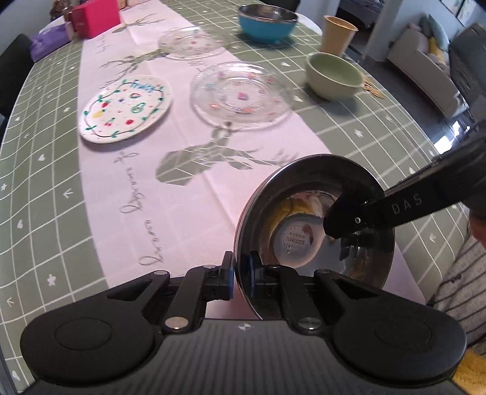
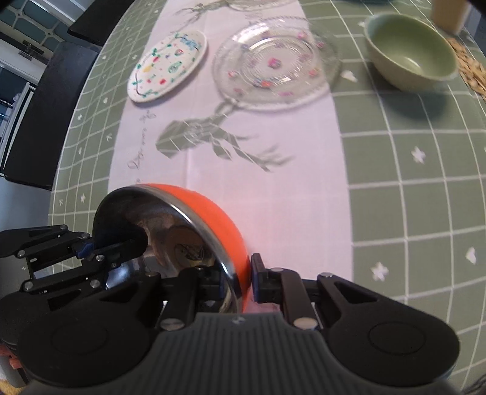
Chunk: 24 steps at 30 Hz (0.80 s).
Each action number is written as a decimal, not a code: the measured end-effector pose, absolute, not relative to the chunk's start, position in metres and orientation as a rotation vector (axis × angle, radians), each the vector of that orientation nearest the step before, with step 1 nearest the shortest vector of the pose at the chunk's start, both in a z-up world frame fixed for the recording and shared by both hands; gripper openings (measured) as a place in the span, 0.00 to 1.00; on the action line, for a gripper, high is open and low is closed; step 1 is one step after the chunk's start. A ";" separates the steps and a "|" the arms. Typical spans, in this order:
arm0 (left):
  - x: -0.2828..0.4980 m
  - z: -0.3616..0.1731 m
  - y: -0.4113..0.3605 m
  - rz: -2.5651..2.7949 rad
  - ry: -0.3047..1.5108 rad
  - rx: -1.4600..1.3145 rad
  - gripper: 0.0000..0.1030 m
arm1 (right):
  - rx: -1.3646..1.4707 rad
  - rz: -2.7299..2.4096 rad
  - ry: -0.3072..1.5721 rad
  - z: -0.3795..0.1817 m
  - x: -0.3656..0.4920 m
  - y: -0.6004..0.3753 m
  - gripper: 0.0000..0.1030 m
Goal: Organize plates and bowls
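Note:
A steel bowl point(image 1: 291, 188) with an orange outer wall point(image 2: 218, 218) hangs tilted above the white runner, gripped from two sides. My left gripper point(image 1: 241, 273) is shut on its rim at the lower left, one pad inside and one outside. My right gripper point(image 2: 240, 279) is shut on the opposite rim; in the left wrist view the right gripper point(image 1: 349, 224) reaches in from the right. The left gripper point(image 2: 91, 246) shows at the bowl's far edge. Farther back lie a white painted plate point(image 1: 126, 109), a clear glass plate point(image 1: 240, 94) and a green bowl point(image 1: 334, 76).
A second glass plate point(image 1: 189, 42), a blue bowl point(image 1: 267, 22) and a tan cup point(image 1: 338, 35) stand at the far end of the green checked table point(image 1: 45, 152). A pink box point(image 1: 95, 18) sits far left. Dark chairs point(image 2: 39, 121) line the left edge.

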<state>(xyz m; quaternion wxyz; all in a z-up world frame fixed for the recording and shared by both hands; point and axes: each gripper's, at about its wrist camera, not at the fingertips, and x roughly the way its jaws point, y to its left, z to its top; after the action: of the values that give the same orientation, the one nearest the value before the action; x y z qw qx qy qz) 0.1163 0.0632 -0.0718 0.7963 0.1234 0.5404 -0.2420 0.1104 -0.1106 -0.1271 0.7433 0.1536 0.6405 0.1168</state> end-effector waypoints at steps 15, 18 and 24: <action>0.113 -0.082 0.061 -0.522 1.202 0.236 0.13 | 0.337 0.279 1.426 -0.140 0.104 -0.118 0.15; 0.111 -0.082 0.060 -0.523 1.188 0.253 0.14 | 0.340 0.282 1.433 -0.141 0.106 -0.118 0.14; 0.107 -0.081 0.055 -0.510 1.134 0.304 0.17 | 0.341 0.273 1.427 -0.142 0.108 -0.115 0.15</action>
<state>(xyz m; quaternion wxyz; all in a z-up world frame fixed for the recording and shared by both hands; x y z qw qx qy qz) 0.1066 0.0553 -0.0809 0.8022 0.1420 0.5289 -0.2378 0.1078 -0.1153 -0.1421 0.7342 0.1553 0.6492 0.1242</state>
